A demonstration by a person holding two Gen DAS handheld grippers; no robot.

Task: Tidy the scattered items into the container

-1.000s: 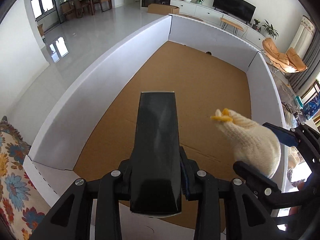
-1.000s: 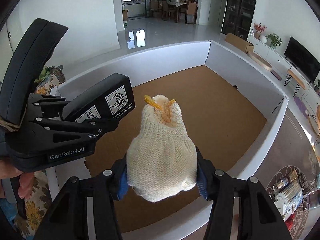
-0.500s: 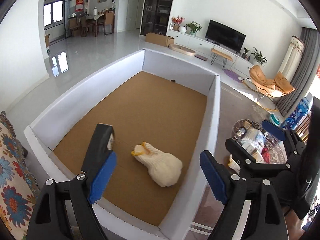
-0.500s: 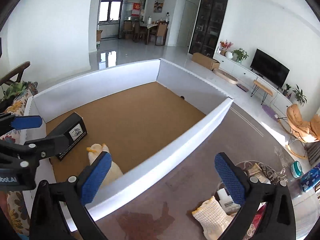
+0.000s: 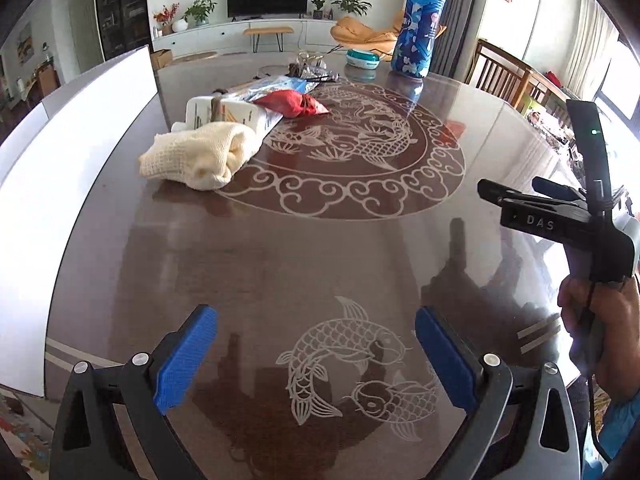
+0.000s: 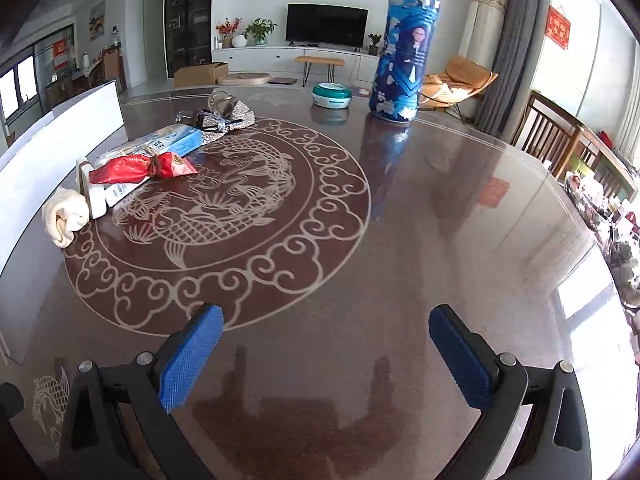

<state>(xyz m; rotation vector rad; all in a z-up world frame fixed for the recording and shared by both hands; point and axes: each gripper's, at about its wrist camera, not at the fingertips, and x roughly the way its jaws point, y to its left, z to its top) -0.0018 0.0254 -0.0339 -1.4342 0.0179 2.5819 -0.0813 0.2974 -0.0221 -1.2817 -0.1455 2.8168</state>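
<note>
left gripper (image 5: 316, 356) spread, jaws just opening, nothing between | right gripper (image 6: 326, 356) spread, empty | glove (image 5: 198, 152), red packet (image 6: 140, 168) on table (image 6: 400, 240); box wall (image 5: 60, 152) left

Container wall (image 5: 76, 148) along bench (image 5: 320, 248) left edge. Rolled glove (image 5: 200, 152) on bench just beside wall. Behind glove, touching: lotion bottle (image 5: 224, 114). Snack packet (image 5: 292, 104) lies across bottle. Further back: pouch (image 6: 168, 142), then crumpled foil (image 6: 234, 118). Far end: round tin (image 6: 332, 95), tall bottle (image 6: 404, 52) standing right of tin.
</note>
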